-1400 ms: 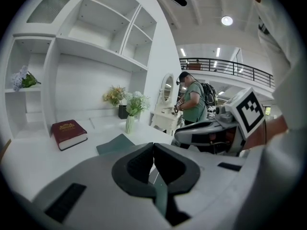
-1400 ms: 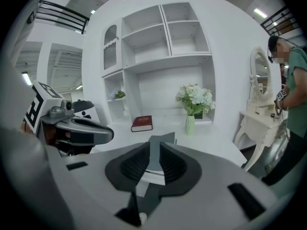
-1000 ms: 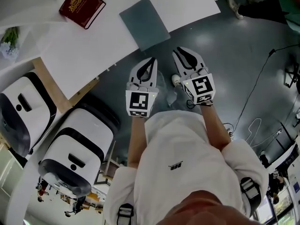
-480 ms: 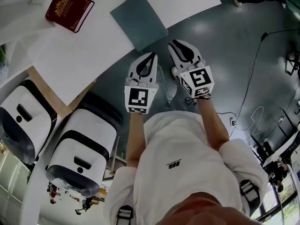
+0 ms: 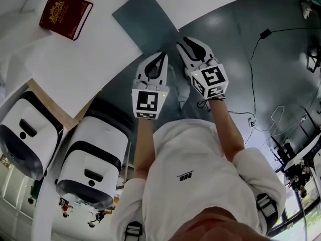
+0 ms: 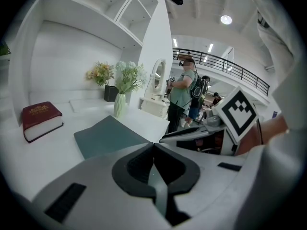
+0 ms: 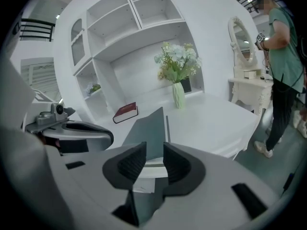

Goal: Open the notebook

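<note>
Grey-teal notebook (image 5: 144, 15) closed, flat on white worktop (image 5: 100, 49), at worktop's near edge. Left gripper (image 6: 153, 145) short of notebook, off worktop, over floor; jaws together, nothing between. Right gripper (image 7: 154, 150) beside it, also short of notebook's near corner; jaws apart and opening, gap empty, notebook visible beyond gap, not touched. Red book (image 5: 65, 14) well apart from notebook, to its left in head view. Vase of flowers (image 7: 178, 95) beyond notebook.
</note>
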`<state>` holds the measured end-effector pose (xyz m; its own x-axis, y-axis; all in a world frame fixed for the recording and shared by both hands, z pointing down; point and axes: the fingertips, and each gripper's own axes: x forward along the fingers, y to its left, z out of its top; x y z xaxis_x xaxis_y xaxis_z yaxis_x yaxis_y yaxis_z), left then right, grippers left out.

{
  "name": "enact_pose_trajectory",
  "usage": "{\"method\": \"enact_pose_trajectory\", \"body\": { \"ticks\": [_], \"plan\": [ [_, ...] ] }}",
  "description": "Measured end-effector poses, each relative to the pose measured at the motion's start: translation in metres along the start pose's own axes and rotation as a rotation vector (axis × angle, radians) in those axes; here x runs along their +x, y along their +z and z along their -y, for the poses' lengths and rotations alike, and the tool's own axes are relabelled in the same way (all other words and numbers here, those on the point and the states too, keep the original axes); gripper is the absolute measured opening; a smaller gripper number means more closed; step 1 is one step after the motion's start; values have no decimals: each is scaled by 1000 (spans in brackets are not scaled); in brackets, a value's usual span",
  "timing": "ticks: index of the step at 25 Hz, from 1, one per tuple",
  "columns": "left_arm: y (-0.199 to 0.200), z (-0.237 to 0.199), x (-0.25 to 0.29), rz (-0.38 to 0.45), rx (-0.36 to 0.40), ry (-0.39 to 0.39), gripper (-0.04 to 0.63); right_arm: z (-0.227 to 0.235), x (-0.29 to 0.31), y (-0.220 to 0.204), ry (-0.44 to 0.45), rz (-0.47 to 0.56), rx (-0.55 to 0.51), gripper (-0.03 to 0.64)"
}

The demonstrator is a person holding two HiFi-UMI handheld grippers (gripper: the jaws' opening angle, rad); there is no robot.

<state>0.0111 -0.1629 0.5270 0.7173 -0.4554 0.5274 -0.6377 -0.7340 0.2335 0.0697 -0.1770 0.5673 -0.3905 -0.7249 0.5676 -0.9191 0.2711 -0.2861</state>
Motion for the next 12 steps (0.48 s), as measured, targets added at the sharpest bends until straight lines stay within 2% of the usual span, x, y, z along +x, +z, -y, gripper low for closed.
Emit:
{"method": "enact_pose_trajectory", "body": {
  "ticks": [12],
  "plan": [
    [-5, -10, 13, -21, -5, -21, 0, 9, 28, -16, 14, -49, 56, 146]
  ]
}}
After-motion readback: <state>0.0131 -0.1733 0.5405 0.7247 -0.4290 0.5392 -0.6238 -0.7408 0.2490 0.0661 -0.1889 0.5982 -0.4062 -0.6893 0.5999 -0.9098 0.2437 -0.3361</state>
